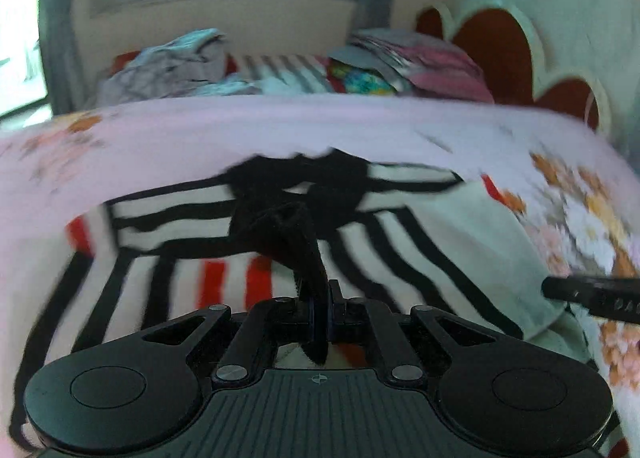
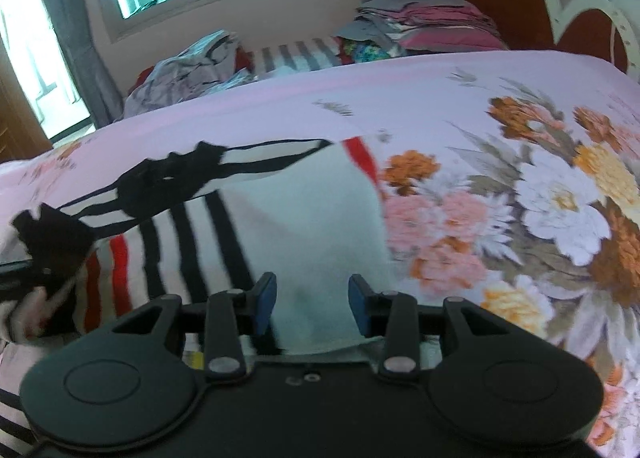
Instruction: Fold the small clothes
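The striped garment [image 1: 224, 242] lies flat on the floral bedsheet [image 2: 500, 185], its long axis running from nine to three o'clock across the left wrist view. The left gripper [image 1: 320, 310] is clenched on a black fabric strip [image 1: 304, 254] that rises toward twelve o'clock to the garment's dark trim. The right gripper [image 2: 312, 304] hangs with jaws apart over the plain white panel [image 2: 312, 217], pads not pressing it. Judging by this, the left hand leads the fold. Open sheet lies toward three o'clock; heaped clothes [image 2: 192, 65] crowd the far edge.
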A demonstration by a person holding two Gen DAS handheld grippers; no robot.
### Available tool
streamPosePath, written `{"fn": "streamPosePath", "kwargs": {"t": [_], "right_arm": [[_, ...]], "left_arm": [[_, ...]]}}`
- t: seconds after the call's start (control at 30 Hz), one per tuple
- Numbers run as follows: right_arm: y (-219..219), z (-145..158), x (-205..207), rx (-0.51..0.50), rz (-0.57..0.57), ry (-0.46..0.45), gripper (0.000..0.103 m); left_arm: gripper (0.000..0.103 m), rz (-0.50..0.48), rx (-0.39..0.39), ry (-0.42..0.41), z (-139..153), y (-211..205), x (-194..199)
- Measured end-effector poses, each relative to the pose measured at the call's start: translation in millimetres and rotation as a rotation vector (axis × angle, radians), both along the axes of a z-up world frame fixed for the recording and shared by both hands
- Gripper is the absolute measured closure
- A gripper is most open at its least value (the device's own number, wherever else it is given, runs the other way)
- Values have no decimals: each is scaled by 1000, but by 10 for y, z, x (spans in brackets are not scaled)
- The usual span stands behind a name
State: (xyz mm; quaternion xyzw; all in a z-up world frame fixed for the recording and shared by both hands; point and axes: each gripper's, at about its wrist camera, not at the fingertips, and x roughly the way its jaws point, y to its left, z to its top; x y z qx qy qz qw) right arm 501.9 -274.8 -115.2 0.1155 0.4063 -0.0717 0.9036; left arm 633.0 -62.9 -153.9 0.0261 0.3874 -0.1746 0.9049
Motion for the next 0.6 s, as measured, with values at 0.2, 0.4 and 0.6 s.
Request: {"fn": "streamPosePath", "kwargs": {"t": [0.2,0.4,0.6], "right_arm": [[-280,-30,-168,25,-50,6,64],[-395,-43,-275,29,-79,7,62],[-348,3,-295,30,-86,-7,62]], "left_arm": [[98,-66,76,29,-87,-404,-153],[80,-109,129,25,-178,-601,-170],[49,-185,22,3,-77,-665,-321]]}}
